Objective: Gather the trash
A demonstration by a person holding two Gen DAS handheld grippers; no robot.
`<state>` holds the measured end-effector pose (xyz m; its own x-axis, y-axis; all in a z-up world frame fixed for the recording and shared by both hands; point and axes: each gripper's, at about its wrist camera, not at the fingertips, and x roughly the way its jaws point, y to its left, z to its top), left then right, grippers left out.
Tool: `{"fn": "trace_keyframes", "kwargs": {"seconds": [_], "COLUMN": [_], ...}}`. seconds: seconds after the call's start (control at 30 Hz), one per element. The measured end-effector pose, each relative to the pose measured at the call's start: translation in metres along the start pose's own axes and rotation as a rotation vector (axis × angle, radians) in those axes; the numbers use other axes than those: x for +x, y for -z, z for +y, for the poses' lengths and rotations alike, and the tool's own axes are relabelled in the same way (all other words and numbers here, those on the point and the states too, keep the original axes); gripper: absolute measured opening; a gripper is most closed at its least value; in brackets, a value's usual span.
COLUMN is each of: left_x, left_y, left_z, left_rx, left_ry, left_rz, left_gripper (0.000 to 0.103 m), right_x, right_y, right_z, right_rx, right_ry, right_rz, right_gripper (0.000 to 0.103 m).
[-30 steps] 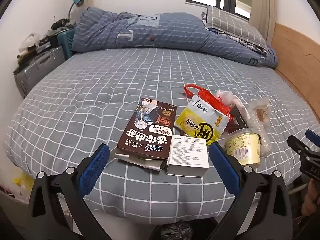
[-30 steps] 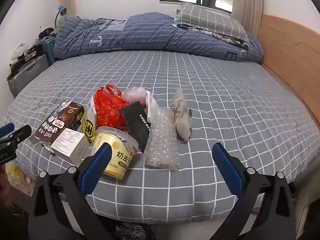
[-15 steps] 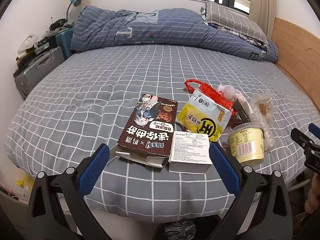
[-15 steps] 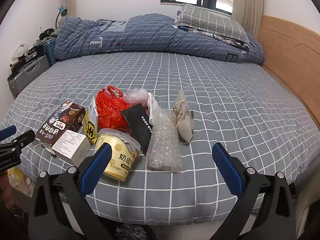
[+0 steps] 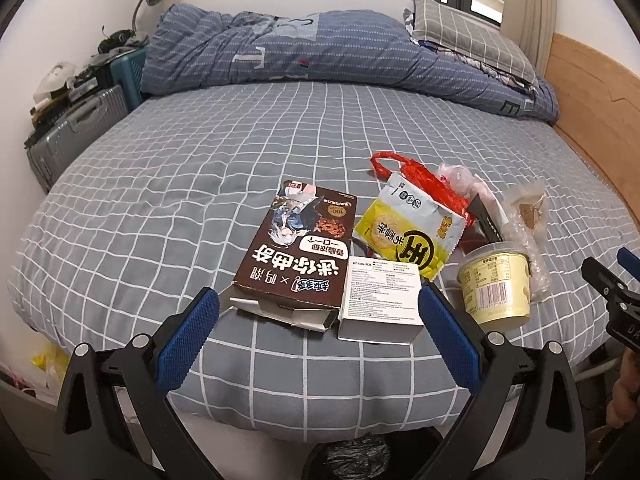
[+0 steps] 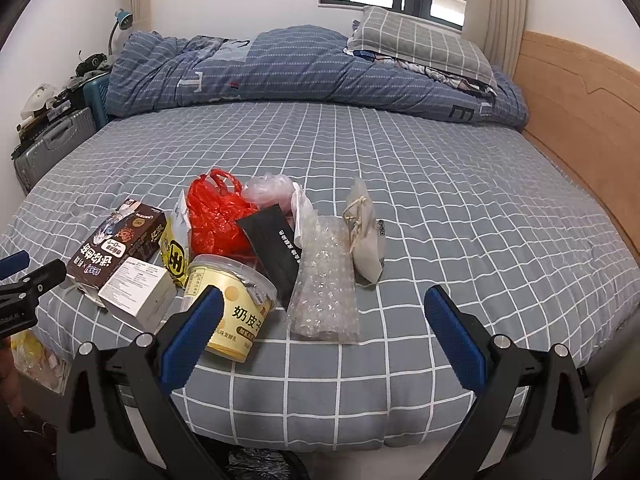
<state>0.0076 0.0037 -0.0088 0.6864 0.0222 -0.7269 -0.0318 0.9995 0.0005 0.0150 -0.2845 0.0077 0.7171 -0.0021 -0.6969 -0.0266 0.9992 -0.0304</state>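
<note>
Trash lies near the bed's front edge. A brown cookie box (image 5: pixel 296 248) (image 6: pixel 116 246) and a white carton (image 5: pixel 380 304) (image 6: pixel 138 290) sit just ahead of my open left gripper (image 5: pixel 318 308). Beside them are a yellow snack bag (image 5: pixel 412 236), a red plastic bag (image 6: pixel 214 216) and a yellow lidded cup (image 5: pixel 496 284) (image 6: pixel 232 304). My right gripper (image 6: pixel 320 312) is open, hovering before the cup, a bubble-wrap sheet (image 6: pixel 326 280), a black packet (image 6: pixel 276 252) and a beige pouch (image 6: pixel 364 236). Neither gripper holds anything.
A black bin bag (image 5: pixel 354 460) (image 6: pixel 256 464) opens below the bed edge. A folded blue duvet (image 5: pixel 320 52) and grey pillow (image 6: pixel 416 40) lie at the far side. A suitcase (image 5: pixel 72 132) stands at left, a wooden headboard (image 6: pixel 580 96) at right.
Both grippers have edged forward toward the bed, so the trash looks larger and sits closer to the fingers. Both stayed open and nothing on the bed moved.
</note>
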Motion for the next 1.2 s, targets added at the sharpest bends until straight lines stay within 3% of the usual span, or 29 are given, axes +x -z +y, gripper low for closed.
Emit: {"fn": "trace_keyframes", "kwargs": {"seconds": [1.2], "left_x": [-0.001], "left_y": [-0.002], "left_z": [-0.007], "left_rx": [0.024], "left_ry": [-0.016], "left_rz": [-0.001], "left_gripper": [0.097], "right_x": [-0.002], "right_y": [0.0], "right_z": [-0.016], "right_rx": [0.022], "right_ry": [0.034], "right_rz": [-0.002], "right_gripper": [0.096]}}
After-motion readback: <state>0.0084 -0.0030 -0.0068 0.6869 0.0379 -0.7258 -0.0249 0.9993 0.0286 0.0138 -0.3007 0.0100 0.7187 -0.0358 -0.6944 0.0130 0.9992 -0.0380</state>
